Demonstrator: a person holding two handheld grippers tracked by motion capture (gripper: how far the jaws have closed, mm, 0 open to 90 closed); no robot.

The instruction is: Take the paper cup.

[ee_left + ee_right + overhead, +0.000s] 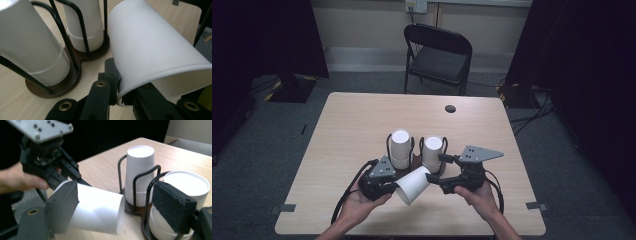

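Light wooden table (347, 130) with a dark double wire cup holder (75, 72) near the middle – two round bays on one brown base, black wire hoops round each. Both bays loaded: a stack of upside-down white paper cups (400, 148) in the left bay, a second white stack (432, 151) in the right bay, bottoms facing up, rims nested low against the base.

In front of the holder, a single white paper cup (413, 184) lying tipped over on its side in the air, narrow closed end pointing toward the stacks, open mouth toward the person. Pinched at the rim by the left gripper (384, 184) – jaws shut tight on the cup wall, one inside the mouth and one outside, clear in the left gripper view (117, 98). Rim a bit squashed where it's clamped.

Right gripper (438, 182) coming in from the other side, jaws standing partly apart, one on each side of the cup's narrow end (98, 211). Left pad right up against the cup's side, right pad clear of it and sitting in front of the nearer stack (186, 185). No squeeze on anything there. Can't tell if that left pad actually touches.

Empty black folding chair (438, 56) behind the table.
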